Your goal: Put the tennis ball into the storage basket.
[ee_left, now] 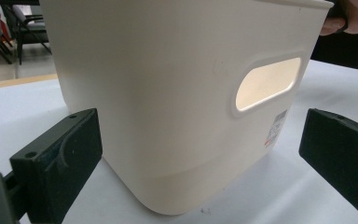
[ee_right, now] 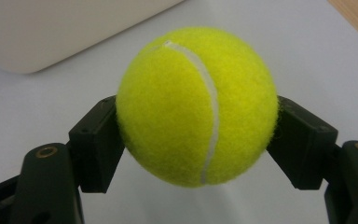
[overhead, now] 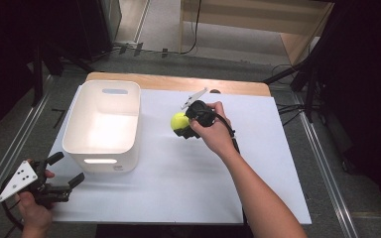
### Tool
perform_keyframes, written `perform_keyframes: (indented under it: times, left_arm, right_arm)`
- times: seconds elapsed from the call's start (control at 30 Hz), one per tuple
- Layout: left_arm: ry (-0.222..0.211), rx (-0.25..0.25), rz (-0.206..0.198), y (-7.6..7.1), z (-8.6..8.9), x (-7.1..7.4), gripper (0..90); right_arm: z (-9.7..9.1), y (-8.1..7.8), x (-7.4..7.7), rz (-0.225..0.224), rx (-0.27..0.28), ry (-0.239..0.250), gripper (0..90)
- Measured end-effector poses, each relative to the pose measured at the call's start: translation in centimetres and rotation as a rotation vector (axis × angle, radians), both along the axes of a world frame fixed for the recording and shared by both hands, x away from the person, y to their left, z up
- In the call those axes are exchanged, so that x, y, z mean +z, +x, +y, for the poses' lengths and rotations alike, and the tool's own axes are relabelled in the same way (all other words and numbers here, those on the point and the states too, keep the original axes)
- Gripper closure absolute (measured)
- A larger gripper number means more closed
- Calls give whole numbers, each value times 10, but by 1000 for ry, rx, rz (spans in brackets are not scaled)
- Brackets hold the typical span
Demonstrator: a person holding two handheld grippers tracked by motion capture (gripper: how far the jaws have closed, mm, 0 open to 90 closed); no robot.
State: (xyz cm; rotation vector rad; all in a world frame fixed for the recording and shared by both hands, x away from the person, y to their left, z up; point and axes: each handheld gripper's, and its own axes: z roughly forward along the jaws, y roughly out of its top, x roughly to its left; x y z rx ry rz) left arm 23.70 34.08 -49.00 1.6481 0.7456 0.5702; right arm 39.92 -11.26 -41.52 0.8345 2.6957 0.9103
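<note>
Tennis ball clamped in right gripper, frame centre, off table; not yet in white bin. Left gripper wide, lower left.

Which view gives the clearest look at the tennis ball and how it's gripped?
The right gripper view: the tennis ball is close up, seam visible, with the right gripper clamping its sides. The high view shows it small beside the white bin. In the left gripper view the bin stands in front.
</note>
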Motion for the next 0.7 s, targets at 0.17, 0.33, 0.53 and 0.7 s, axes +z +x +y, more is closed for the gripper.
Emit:
perform_keyframes:
  times: [0.17, 0.33, 0.53, 0.7]
  left_arm:
    - [2, 0, -1, 0, 0, 0, 0]
    - [3, -2, -2, 0, -1, 0, 0]
    - [4, -2, -1, 0, -1, 0, 0]
    - [4, -2, -1, 0, -1, 0, 0]
  right_arm:
    - [4, 0, 9, -4, 3, 3, 238]
    - [8, 1, 17, -13, 17, 8, 238]
    - [13, 1, 25, -20, 23, 11, 239]
    - [15, 1, 30, -29, 34, 14, 239]
